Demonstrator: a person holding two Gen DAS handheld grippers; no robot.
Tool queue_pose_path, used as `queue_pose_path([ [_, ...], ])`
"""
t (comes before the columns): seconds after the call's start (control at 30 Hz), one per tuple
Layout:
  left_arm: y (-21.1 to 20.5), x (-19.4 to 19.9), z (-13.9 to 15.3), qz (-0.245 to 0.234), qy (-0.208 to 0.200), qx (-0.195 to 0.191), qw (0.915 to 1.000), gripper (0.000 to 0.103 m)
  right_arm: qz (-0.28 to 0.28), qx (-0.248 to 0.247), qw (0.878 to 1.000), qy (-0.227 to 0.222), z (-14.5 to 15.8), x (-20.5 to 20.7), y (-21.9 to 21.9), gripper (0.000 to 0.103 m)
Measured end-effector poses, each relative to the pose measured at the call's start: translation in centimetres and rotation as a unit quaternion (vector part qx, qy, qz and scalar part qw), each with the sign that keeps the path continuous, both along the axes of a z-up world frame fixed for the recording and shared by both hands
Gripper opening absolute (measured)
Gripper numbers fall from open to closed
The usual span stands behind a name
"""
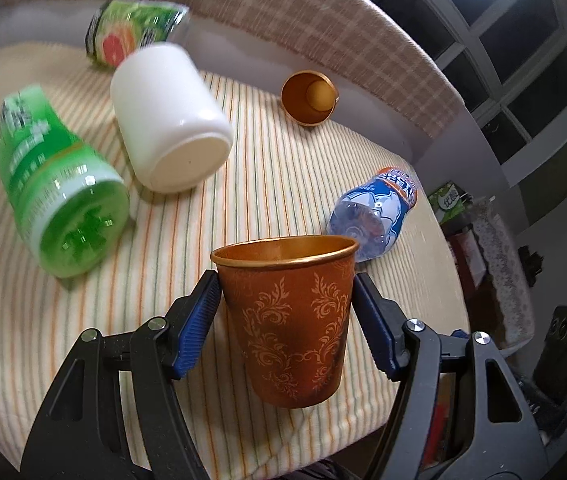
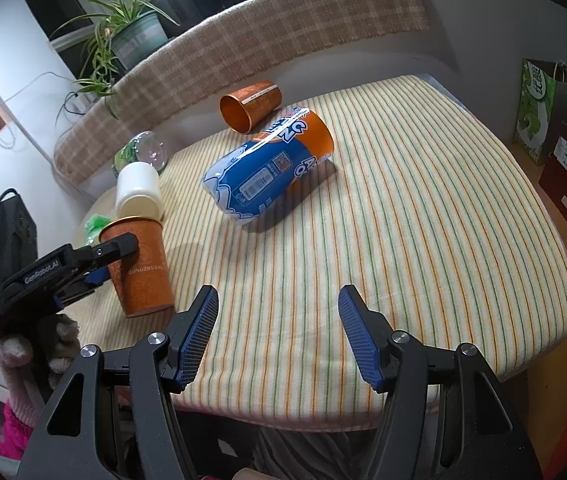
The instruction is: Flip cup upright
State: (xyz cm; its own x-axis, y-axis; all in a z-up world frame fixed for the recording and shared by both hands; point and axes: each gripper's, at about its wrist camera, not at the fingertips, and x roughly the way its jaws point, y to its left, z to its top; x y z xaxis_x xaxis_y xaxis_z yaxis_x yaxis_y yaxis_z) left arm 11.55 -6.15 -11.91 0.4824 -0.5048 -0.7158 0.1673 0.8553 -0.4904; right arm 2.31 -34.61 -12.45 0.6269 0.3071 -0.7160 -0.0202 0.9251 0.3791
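A copper-orange patterned cup point(image 1: 289, 320) stands upright, mouth up, on the striped cloth, gripped between the blue pads of my left gripper point(image 1: 286, 284). The right wrist view shows the same cup point(image 2: 141, 268) at the table's left edge with the left gripper point(image 2: 95, 264) clamped on it. A second orange cup point(image 1: 309, 97) lies on its side at the back, mouth toward the camera; it also shows in the right wrist view point(image 2: 249, 105). My right gripper point(image 2: 278, 308) is open and empty above the table's near edge.
On the striped tablecloth point(image 2: 403, 220) lie a white jar point(image 1: 167, 120), a green bottle point(image 1: 57, 192), a blue-orange bottle point(image 2: 267, 164) and a clear green-labelled bottle point(image 1: 131, 32). A checked bench back point(image 2: 243, 44) runs behind. A potted plant point(image 2: 131, 36) and boxes point(image 2: 539, 104) stand around.
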Motion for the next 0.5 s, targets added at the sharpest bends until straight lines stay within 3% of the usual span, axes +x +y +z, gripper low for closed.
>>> queue_pose_path([
  [0.2, -1.2, -0.9, 1.2, -0.005, -0.064, 0.059, 0.9962, 0.069, -0.006, 0.002, 1.000, 0.001, 0.0, 0.0, -0.1, 0.062],
  [0.5, -3.9, -2.6, 2.1, -0.026, -0.138, 0.137, 0.9806, 0.069, -0.009, 0.004, 1.000, 0.007, -0.3, 0.0, -0.2, 0.062],
])
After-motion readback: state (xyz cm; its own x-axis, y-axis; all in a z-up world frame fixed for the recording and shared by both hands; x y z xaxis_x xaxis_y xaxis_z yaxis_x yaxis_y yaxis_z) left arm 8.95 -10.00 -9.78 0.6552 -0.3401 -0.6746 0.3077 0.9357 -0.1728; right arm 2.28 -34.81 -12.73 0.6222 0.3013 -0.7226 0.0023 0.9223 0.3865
